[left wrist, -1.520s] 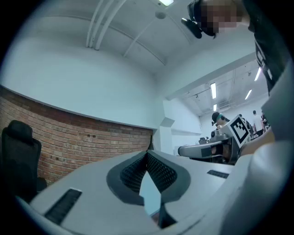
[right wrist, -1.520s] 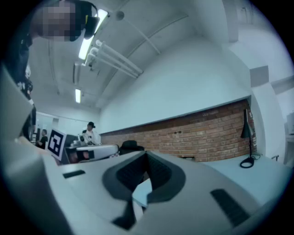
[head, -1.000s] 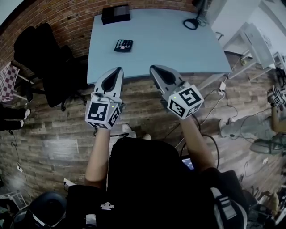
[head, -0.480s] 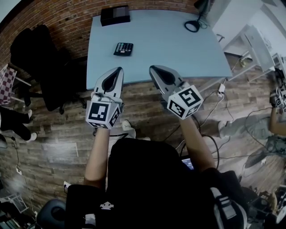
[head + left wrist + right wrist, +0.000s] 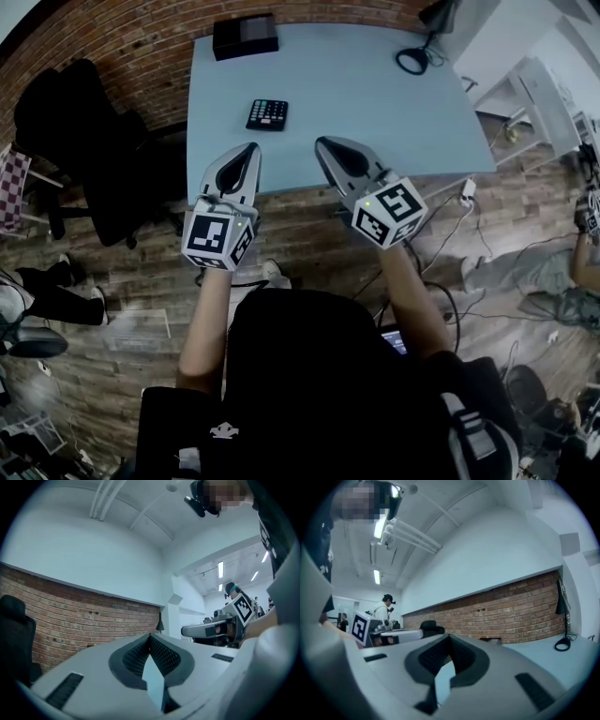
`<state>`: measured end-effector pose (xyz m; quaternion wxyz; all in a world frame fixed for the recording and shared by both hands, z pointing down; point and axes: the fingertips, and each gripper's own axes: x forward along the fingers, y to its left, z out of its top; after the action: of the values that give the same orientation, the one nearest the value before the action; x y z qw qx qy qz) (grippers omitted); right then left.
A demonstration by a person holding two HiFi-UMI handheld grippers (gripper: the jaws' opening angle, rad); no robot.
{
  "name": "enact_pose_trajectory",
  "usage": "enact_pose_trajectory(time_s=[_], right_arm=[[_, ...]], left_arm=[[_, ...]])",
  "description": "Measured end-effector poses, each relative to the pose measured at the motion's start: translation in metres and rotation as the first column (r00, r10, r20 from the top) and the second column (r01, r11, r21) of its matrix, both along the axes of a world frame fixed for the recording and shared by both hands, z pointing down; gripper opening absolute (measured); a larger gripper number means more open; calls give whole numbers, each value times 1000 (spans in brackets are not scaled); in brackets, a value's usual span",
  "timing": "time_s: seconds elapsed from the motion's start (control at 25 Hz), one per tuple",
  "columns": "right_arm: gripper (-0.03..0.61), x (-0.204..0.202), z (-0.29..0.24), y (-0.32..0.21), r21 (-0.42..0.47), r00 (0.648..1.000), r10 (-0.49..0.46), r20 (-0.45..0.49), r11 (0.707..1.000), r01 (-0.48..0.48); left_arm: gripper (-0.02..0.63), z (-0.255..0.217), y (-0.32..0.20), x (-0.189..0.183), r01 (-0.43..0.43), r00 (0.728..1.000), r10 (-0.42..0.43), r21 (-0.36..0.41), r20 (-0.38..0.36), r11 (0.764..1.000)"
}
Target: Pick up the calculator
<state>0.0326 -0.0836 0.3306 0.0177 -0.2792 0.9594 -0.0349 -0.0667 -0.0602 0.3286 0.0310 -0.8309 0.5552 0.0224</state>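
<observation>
- The small black calculator with rows of pale keys [image 5: 267, 113] lies flat on the pale blue rectangular table [image 5: 375, 112]. It sits left of the table's middle, nearer the far side, and nothing touches it.
- The left grey two-jaw gripper [image 5: 249, 148] has its jaws pressed together with nothing between them. Its tip hangs over the table's near edge, well short of the calculator.
- The right grey two-jaw gripper [image 5: 324, 143] is likewise closed and empty, and it is also at the near edge, further from the calculator.
- Neither gripper view shows the calculator; both look level toward the red brick wall [image 5: 70, 616].
- Judged from this, the task is only at the approach: no reaching over the calculator, no opening of jaws and no grasp has been done.
- What is left: one gripper must spread its jaws, come down over the calculator, close on it and lift. The left one looks better placed.
</observation>
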Motion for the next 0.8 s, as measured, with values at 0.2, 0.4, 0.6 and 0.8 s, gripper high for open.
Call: enact_pose_trajectory(time_s=[0.2,0.4,0.6,0.8], right_arm=[[3,-22,8,-26,-12,1000,7,-14,1000,-7],[3,-43,11,-50,-25,1000,20,-21,999,-20],[3,-58,21,-71,-38,998,44,-39,998,-45],[3,-71,24,-86,-45,996,74,-56,996,-77]], left_arm=[[3,5,-25,-25,-2,1000,2,-8,-1,1000],[3,11,-51,-46,-11,1000,11,-22,-1,1000],[3,24,-73,-67,-22,1000,22,-40,-6,999],[3,29,-90,-85,-46,999,46,-46,-17,998]])
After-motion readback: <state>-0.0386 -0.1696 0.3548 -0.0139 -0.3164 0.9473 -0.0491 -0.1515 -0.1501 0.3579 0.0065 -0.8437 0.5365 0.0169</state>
